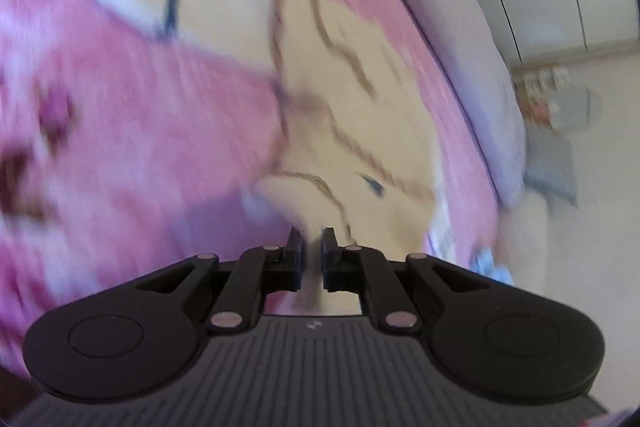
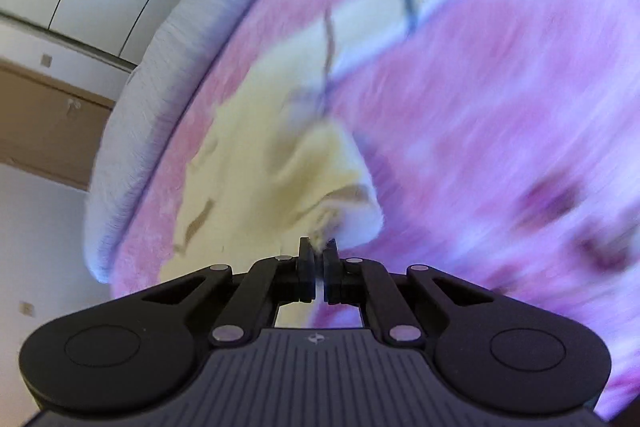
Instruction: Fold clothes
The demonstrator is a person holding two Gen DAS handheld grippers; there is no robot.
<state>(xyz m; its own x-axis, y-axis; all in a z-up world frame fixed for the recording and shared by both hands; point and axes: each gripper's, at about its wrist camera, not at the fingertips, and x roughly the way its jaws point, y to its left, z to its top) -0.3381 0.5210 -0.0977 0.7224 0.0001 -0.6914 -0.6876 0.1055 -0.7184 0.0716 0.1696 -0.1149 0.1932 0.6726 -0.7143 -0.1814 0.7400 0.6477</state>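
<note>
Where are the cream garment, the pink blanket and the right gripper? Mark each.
cream garment [image 1: 352,131]: left wrist view, its middle.
pink blanket [image 2: 500,107]: right wrist view, bare part.
right gripper [image 2: 319,257]: right wrist view, between fingertips.

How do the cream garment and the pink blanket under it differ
The cream garment is pale yellow-white with thin brown lines and a dark blue stripe; the pink blanket is pink with blurry dark red marks. The garment is small and crumpled, while the blanket spreads flat across most of both views. The left gripper and right gripper are each shut on the garment's edge; neither grips the blanket. Both are soft fabric, blurred here.
</note>
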